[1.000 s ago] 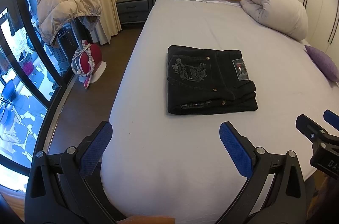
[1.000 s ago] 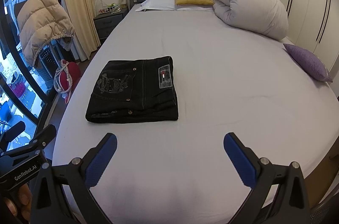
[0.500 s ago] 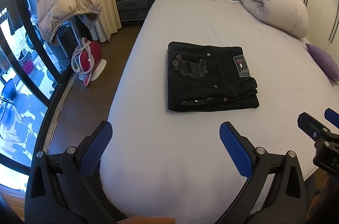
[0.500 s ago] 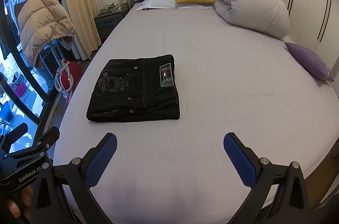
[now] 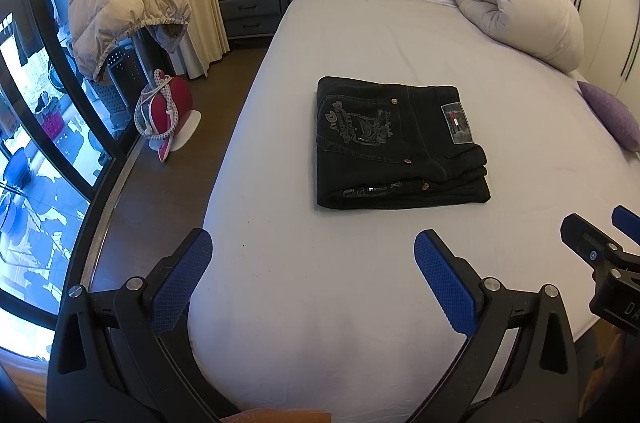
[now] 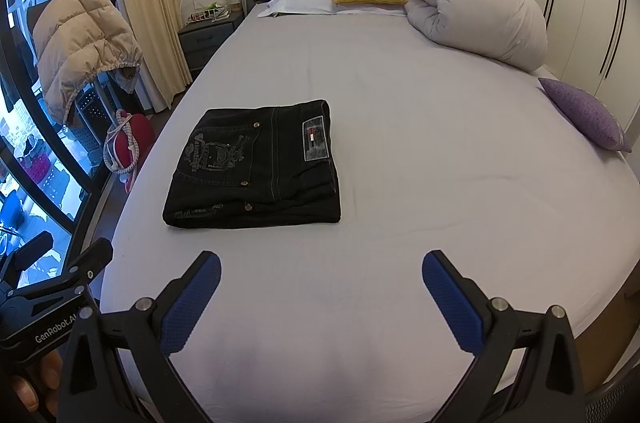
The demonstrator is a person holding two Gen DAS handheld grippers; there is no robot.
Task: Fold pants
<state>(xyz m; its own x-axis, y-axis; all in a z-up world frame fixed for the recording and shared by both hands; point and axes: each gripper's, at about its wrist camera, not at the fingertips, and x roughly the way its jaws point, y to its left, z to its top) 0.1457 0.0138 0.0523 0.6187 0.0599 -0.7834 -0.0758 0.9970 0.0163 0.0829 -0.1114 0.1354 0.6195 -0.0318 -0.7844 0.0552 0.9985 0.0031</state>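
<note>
The pants (image 5: 400,143) are seen lying on the bed (image 5: 360,283), toward its left side and about midway along its length, already gathered into a compact rectangular stack of several layers. The back pocket with its embroidered design and the waistband patch face upward, and the folded edges are stacked along the near side (a rivet and a strip of trim show between the layers there). In the right wrist view the same stack (image 6: 256,169) is found ahead and to the left, square and flat against the sheet.

The left gripper (image 5: 312,279) is held above the near end of the bed with its jaws spread wide and nothing between them; the right gripper (image 6: 320,295) is likewise held wide apart and empty, well short of the garment. Neither is touching the cloth.

The folding is judged to be essentially finished, and the step in hand appears to be the release or inspection that comes after the last fold. If anything more is called for, it would be a light tidying only: the near right corner, where the layers sit a little uneven, could be pressed or nudged square. For that, a low approach from the near edge would be needed, with the pads (image 5: 446,287) closed gently on the top layers alone so that the stack is not dragged across the sheet or pulled open.
</note>
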